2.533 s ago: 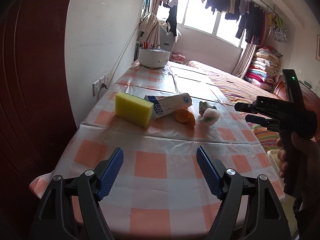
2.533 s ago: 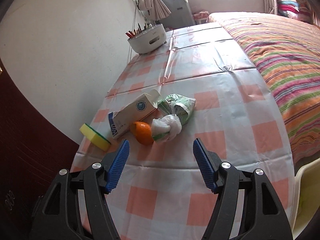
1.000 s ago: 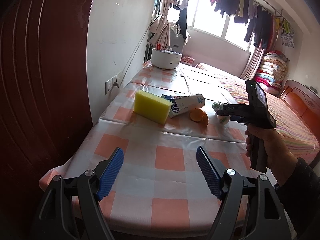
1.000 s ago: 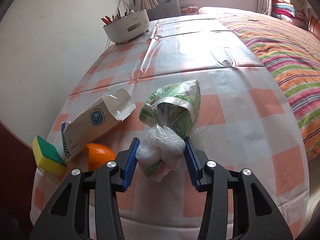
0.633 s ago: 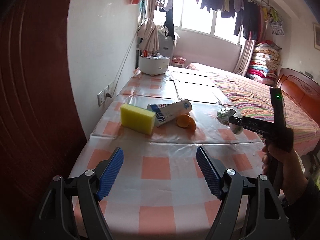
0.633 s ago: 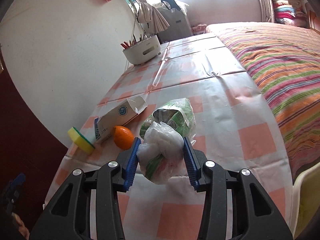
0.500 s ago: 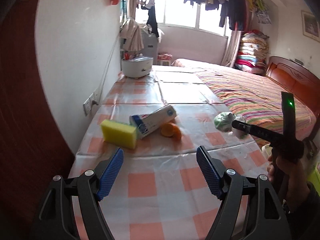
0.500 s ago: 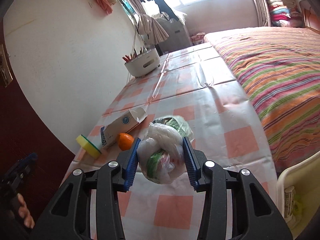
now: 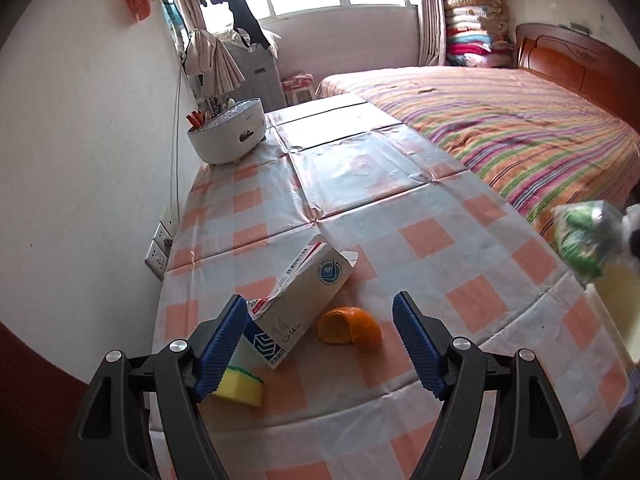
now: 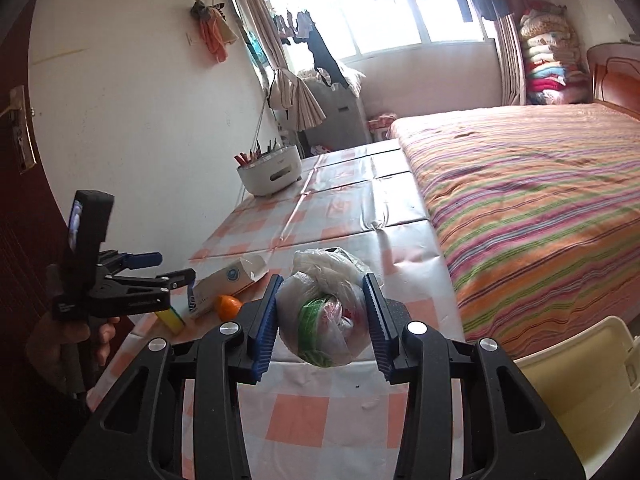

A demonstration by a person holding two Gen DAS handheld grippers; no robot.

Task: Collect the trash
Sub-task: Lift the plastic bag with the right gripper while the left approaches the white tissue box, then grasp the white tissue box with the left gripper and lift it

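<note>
My right gripper (image 10: 322, 322) is shut on a knotted clear plastic trash bag (image 10: 324, 320) with green and red scraps inside, held above the table's near edge. In the left wrist view the bag (image 9: 584, 240) hangs at the far right. My left gripper (image 9: 320, 344) is open and empty, just above an empty milk carton (image 9: 304, 312) lying on its side, an orange peel (image 9: 348, 326) and a yellow sponge (image 9: 240, 386). The right wrist view shows the left gripper (image 10: 176, 270), the carton (image 10: 228, 284), the peel (image 10: 228, 306) and the sponge (image 10: 172, 318) at left.
The table has an orange-checked plastic cloth (image 9: 424, 236). A white bowl-shaped holder (image 9: 228, 136) with utensils stands at its far end by the wall. A cream bin (image 10: 576, 376) stands low on the right beside the table. A striped bed (image 10: 540, 200) lies beyond.
My right gripper closed on the plastic bag, lifted it off the table and carried it to the right edge. My left gripper moved in over the carton and peel.
</note>
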